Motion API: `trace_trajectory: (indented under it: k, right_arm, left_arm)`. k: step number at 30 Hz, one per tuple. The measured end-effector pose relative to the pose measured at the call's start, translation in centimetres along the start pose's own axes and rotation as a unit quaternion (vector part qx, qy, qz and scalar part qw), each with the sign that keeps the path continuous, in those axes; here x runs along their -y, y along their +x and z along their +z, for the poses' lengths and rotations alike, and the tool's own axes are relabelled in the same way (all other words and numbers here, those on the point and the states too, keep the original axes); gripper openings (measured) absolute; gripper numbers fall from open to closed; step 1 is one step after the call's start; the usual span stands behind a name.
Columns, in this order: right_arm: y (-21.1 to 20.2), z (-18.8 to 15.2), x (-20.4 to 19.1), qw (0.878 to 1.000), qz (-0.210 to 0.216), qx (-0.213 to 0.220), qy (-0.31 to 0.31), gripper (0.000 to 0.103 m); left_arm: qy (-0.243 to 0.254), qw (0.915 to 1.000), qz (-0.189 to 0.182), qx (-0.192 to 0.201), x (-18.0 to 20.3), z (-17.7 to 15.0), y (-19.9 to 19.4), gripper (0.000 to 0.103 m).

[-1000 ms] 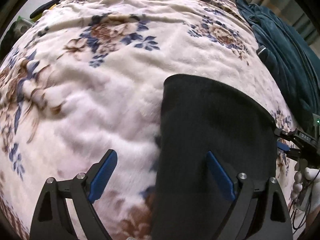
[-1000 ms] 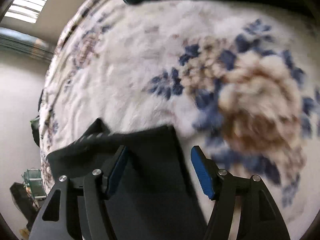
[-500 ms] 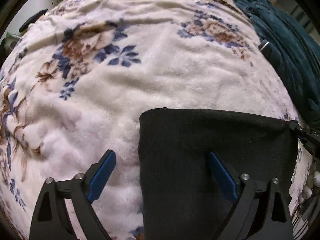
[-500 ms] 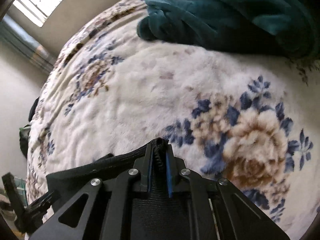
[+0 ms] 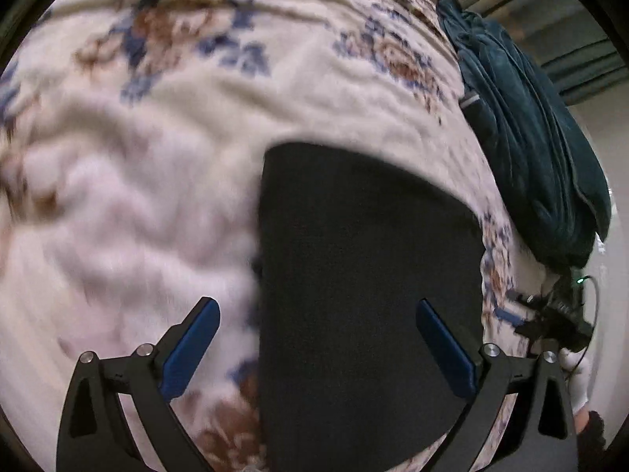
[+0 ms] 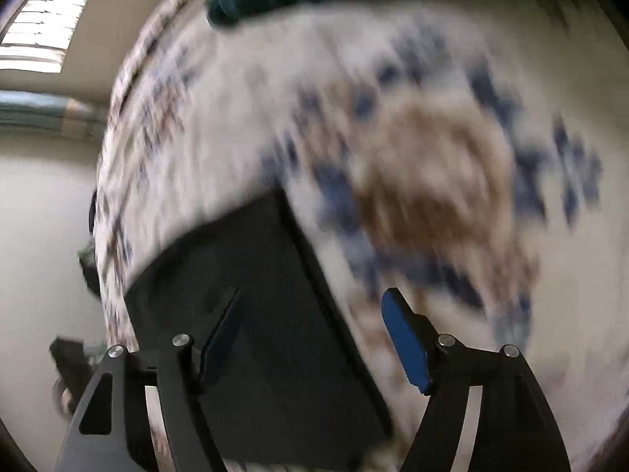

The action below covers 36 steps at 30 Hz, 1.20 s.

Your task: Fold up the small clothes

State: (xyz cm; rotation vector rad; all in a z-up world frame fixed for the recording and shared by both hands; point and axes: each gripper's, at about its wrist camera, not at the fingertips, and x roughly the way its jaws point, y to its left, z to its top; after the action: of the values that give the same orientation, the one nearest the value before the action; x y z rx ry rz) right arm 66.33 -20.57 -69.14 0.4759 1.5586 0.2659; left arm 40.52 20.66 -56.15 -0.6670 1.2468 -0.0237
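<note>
Left wrist view: the left hand-held gripper [image 5: 316, 348] stands wide apart, its jaws just opened further, above a folded black garment [image 5: 365, 295] lying flat on the floral blanket [image 5: 157, 165]

Right wrist view, blurred: the right hand-held gripper [image 6: 310, 334], jaws just reopened, holds nothing over the garment's edge

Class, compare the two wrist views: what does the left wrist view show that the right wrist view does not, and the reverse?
Only the left wrist view: the right tool at the frame's right edge, and grey curtains. Only the right wrist view: a bright window. Both share the black garment lying flat on the floral blanket, and the teal blanket.
</note>
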Motion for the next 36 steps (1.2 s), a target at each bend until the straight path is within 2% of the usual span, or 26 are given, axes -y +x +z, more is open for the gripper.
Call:
trace_trajectory:
  k: [2,5,7,8,9,10,11,13,15,17,18,19,20,22,24,25,29,31,32,34,35,36]
  right_arm:
    - [0.0,-2.9,2.3,0.999,-0.017,-0.014,0.039,0.074]
    - [-0.6,-7.2,4.9,0.993,0.048,-0.001,0.112,0.074]
    - [-0.1,-9.5,6.3,0.982,0.097,0.020,0.161,0.074]
    - [0.3,-10.0,6.6,0.979,0.109,0.029,0.171,0.068]
    - [0.6,-10.4,6.8,0.975,0.120,0.045,0.181,0.026]
    - [0.8,-10.7,6.8,0.973,0.128,0.059,0.184,0.008]
    - [0.5,-11.1,6.5,0.972,0.120,0.074,0.187,0.006]
    - [-1.5,-12.1,5.6,0.972,0.102,0.115,0.177,0.006]
    - [-3.1,-13.0,4.8,0.975,0.077,0.132,0.162,0.006]
    - [-2.4,-13.2,4.6,0.983,0.042,0.099,0.149,0.007]
    - [-1.8,-13.0,4.9,0.985,0.020,0.073,0.154,0.013]
    - [-1.5,-13.4,5.2,0.985,0.005,0.055,0.165,0.014]
    - [-1.7,-13.8,5.3,0.983,0.008,0.051,0.175,0.015]
    - [-2.8,-15.3,5.6,0.977,0.032,0.066,0.202,0.027]
    - [-3.4,-17.0,5.6,0.968,0.068,0.075,0.230,0.054]
    - [-3.0,-17.5,5.4,0.964,0.083,0.074,0.240,0.055]
    - [1.0,-17.2,4.4,0.953,0.110,0.043,0.280,0.054]
    - [3.4,-16.7,4.4,0.944,0.113,0.046,0.307,0.027]
    - [4.0,-16.6,4.3,0.939,0.125,0.055,0.315,0.019]
    - [4.0,-16.1,3.6,0.938,0.148,0.084,0.301,0.018]
    - [3.5,-15.8,3.2,0.936,0.185,0.109,0.279,0.016]
    - [2.8,-15.8,2.8,0.927,0.253,0.142,0.236,0.016]
  left_arm:
    - [-0.009,0.9996,0.017,-0.019,-0.5,-0.9,1.0,0.102]
    - [-0.015,0.9995,0.021,-0.019,-0.6,-2.2,1.5,0.102]
    - [-0.004,0.9995,0.029,-0.014,0.0,-2.6,1.4,0.102]
    - [0.000,0.9993,0.035,-0.013,0.3,-2.7,1.4,0.102]
    - [0.002,0.9993,0.036,-0.014,0.3,-2.6,1.7,0.102]
    - [0.003,0.9992,0.036,-0.017,0.6,-2.6,1.8,0.102]
    - [0.005,0.9992,0.037,-0.018,0.6,-2.6,1.7,0.102]
    - [0.012,0.9990,0.039,-0.020,0.8,-2.5,1.8,0.102]
    - [0.018,0.9987,0.042,-0.022,0.9,-2.6,1.6,0.102]
    - [0.019,0.9984,0.047,-0.027,0.8,-2.9,1.5,0.102]
    - [0.018,0.9983,0.049,-0.028,0.7,-3.0,1.5,0.102]
    - [0.015,0.9982,0.050,-0.028,0.6,-3.1,1.3,0.102]
    - [0.013,0.9983,0.050,-0.028,0.5,-3.3,1.2,0.102]
    - [0.011,0.9982,0.052,-0.027,0.5,-3.7,0.9,0.102]
    - [0.010,0.9981,0.055,-0.026,0.4,-3.9,0.7,0.102]
    - [0.008,0.9982,0.054,-0.025,0.3,-4.0,0.6,0.102]
    - [0.003,0.9980,0.057,-0.026,0.2,-4.4,0.8,0.102]
    - [0.008,0.9979,0.060,-0.025,0.5,-4.5,0.9,0.102]
    - [0.011,0.9978,0.061,-0.025,0.6,-4.5,0.9,0.102]
    - [0.013,0.9979,0.059,-0.024,0.7,-4.5,0.9,0.102]
    - [0.011,0.9981,0.056,-0.024,0.6,-4.5,0.9,0.102]
    - [0.008,0.9983,0.052,-0.025,0.5,-4.4,0.9,0.102]
